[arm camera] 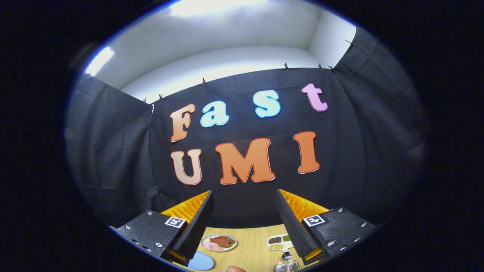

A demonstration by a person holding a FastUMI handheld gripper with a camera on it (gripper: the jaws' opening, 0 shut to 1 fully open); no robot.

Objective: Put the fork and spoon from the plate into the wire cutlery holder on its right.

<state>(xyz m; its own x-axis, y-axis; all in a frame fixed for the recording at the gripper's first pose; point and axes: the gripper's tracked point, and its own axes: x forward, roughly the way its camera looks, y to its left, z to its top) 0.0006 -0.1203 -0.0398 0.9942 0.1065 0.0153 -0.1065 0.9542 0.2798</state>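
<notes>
My gripper (244, 192) is held high above the wooden table (253, 253), open, with a wide gap and nothing between its fingers. Far below, by the right finger, the wire cutlery holder (286, 266) shows partly. A shiny spoon bowl (286, 255) sits just above the holder's rim; whether it stands inside the holder I cannot tell. A light blue plate (200, 261) lies below the left finger, partly hidden by it.
A picture plate of meat and vegetables (219, 242) and a white divided dish of grains (279, 242) lie further back on the table. A small pinkish rounded thing (235, 269) pokes in at the near table edge. The black cloth wall stands behind.
</notes>
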